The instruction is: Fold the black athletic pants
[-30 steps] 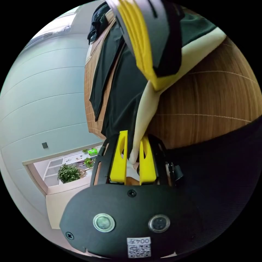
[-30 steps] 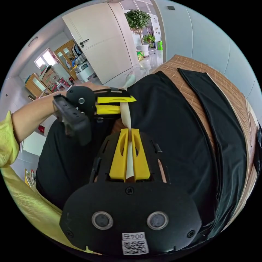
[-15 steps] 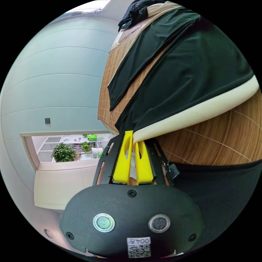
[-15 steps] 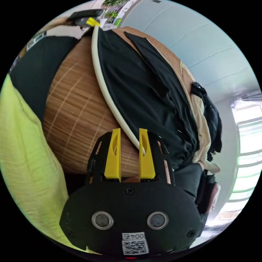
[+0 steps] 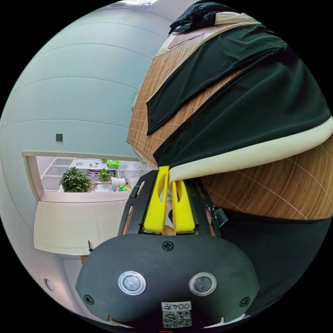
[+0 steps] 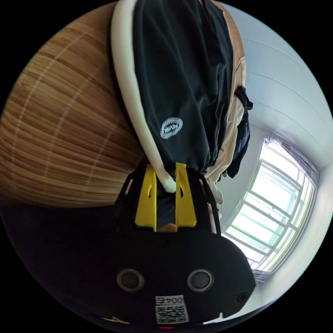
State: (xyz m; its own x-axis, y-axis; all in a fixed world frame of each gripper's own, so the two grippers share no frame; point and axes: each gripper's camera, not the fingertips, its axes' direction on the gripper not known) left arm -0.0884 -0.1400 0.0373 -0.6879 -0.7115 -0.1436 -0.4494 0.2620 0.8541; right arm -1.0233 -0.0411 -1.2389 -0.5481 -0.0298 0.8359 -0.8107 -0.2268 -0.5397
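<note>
Left gripper view: tool [image 5: 169,177] seemingly pinches pants [image 5: 249,104].

The left gripper [image 5: 169,177] pinches the black pants' [image 5: 249,104] cream side stripe [image 5: 249,156] (fingers closed) above the bamboo mat [image 5: 277,194].

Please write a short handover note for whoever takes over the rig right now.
Left gripper: shut on the cream side stripe at one end of the black athletic pants.
Right gripper: jaws apart around the same stripe near the other end; grip uncertain.
Pants lie spread on the woven mat, one leg lying apart from the other.
Done: the striped edge is laid along the mat.
Left: all folds.
</note>
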